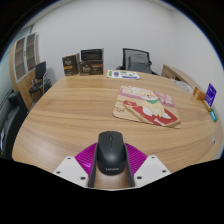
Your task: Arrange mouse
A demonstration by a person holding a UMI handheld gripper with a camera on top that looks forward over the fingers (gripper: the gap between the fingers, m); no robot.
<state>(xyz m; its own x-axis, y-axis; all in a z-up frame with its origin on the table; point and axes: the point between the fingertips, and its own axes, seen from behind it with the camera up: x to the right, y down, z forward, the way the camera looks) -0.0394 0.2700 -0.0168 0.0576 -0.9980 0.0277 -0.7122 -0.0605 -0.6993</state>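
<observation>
A black computer mouse [110, 157] sits between my gripper's two fingers, and both magenta pads [88, 157] press against its sides. My gripper [111, 165] is shut on the mouse and holds it over the near part of the wooden table [70, 115]. A mouse mat with a cartoon print [148, 105] lies on the table beyond the fingers, to the right.
Papers [123, 75] lie at the table's far edge. A purple box [210, 95] stands at the far right. Black office chairs [135, 60] and brown boxes [82, 64] stand behind the table, and another chair [38, 78] is at the left.
</observation>
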